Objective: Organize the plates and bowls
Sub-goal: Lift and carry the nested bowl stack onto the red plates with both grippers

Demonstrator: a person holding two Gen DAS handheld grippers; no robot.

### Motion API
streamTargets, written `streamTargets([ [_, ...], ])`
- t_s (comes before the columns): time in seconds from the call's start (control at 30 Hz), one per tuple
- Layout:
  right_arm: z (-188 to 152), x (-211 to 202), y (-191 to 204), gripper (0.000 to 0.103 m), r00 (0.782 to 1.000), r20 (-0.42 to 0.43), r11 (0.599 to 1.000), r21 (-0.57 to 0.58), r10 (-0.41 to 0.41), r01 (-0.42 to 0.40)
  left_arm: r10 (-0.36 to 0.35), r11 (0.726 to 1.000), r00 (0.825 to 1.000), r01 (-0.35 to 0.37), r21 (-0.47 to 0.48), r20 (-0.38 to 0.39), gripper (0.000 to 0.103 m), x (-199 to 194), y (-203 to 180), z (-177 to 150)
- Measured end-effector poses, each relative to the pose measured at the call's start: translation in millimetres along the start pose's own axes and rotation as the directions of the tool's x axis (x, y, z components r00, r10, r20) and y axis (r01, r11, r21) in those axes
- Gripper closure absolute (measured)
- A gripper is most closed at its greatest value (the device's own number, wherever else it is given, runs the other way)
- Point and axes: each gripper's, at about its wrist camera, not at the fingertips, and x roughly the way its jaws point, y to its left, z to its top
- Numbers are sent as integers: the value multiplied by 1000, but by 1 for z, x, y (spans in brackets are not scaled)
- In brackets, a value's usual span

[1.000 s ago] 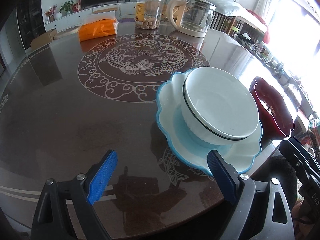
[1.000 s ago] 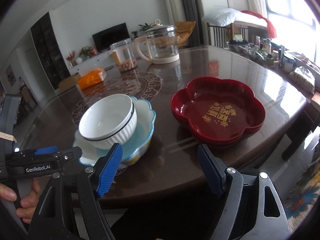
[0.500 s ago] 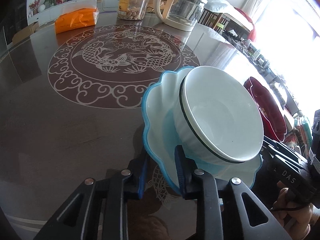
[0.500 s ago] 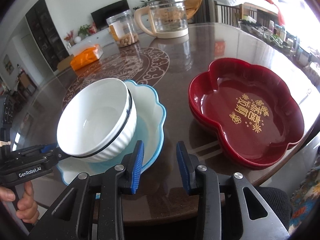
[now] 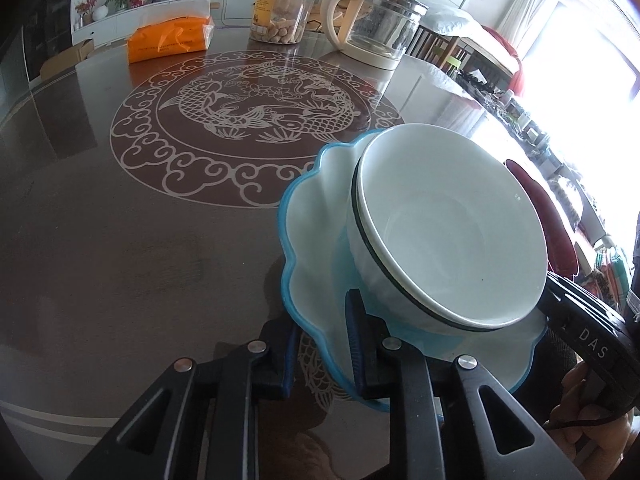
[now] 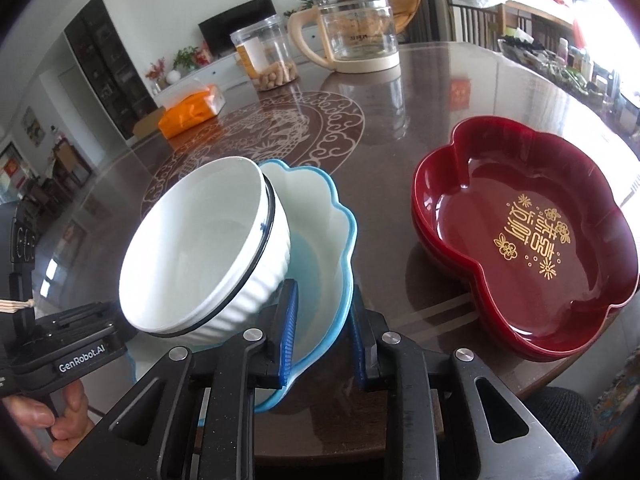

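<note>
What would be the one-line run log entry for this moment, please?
left tool: shut on blue-rimmed plate | right tool: shut on same plate | white bowl: tilted in plate | red dish: untouched

The left gripper [image 5: 322,344] and right gripper [image 6: 322,334] both angle downward, jaws just closed onto the blue-rimmed plate's [image 5: 316,248] edge, one pad inside, one outside.

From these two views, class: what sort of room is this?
Probably a home living and dining room: a glossy carved dining table, a television on a low cabinet, and a glass kettle.
</note>
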Motion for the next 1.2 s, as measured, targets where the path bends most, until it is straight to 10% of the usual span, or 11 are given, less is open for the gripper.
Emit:
streamTargets([
  [0.53, 38, -58, -35, 78, 991, 130, 998, 55, -42, 35, -70, 991, 993, 59, 122, 91, 83, -28, -81, 52],
  [1.2, 28, -65, -174, 78, 974, 95, 934, 318, -205, 166, -114, 954, 993, 116, 276, -24, 83, 62, -198, 64],
])
